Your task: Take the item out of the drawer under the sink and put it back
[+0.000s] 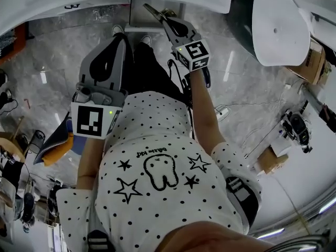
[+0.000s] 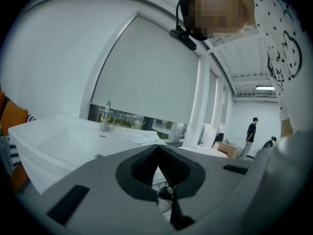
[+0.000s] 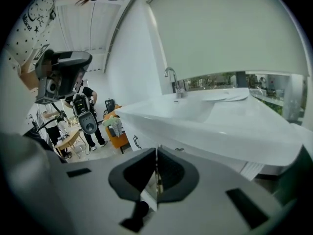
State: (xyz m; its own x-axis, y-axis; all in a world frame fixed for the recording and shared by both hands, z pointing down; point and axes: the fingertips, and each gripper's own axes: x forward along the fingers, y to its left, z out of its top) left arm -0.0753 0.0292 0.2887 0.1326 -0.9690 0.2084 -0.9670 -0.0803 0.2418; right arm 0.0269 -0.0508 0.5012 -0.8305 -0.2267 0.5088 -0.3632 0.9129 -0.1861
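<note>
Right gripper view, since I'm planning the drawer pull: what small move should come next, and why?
Probably open the right gripper. Its jaws are together with nothing between them, and it faces the white cabinet under the sink, where a dark handle shows, not yet reached; shut jaws could not take it.

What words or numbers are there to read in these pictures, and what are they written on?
Shirt, curly writing above the tooth drawing: too small and blurred to read.
Marker cubes: only black-and-white square patterns, no letters.
Nothing else shows readable words or numbers.
</note>
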